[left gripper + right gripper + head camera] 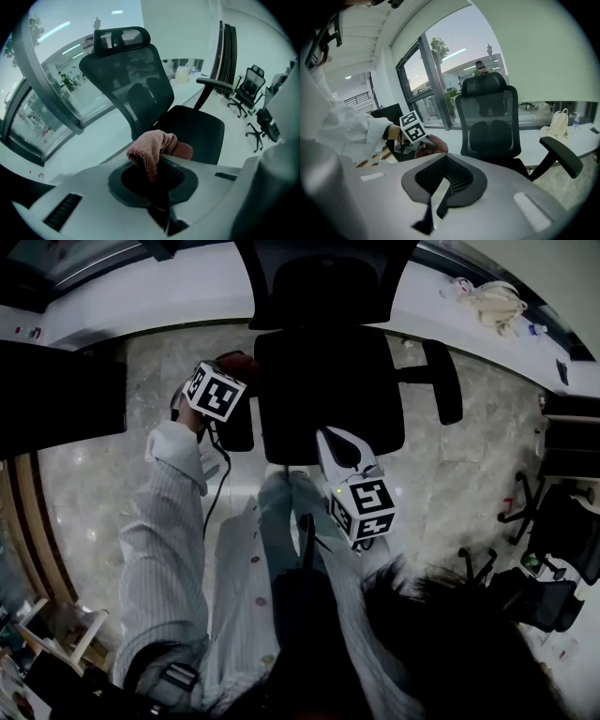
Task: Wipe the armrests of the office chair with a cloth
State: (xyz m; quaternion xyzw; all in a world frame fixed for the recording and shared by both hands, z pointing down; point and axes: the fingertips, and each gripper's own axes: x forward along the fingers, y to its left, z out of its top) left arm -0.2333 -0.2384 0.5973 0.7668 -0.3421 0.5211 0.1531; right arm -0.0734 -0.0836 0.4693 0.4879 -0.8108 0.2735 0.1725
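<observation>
Clamping left gripper [157, 165] fingers on bunched pink cloth [152, 149], armrest [241, 434] close by them, apparently for pressing down and wiping; holding right gripper [443, 183], fingers together on nothing, idle before chair seat [323, 381], clear of the wiping.

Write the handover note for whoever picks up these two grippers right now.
Left gripper: shut on the pink cloth, held by the rear end of the left-hand armrest. The pictures do not show whether the cloth touches it.
Right gripper: shut, empty, by the front edge of the seat.
Right-hand armrest: nothing near it.
Done: the cloth is gripped and at the chair.
Left: nothing shows either armrest as wiped, so wipe the left-hand one, then the right-hand one.
</observation>
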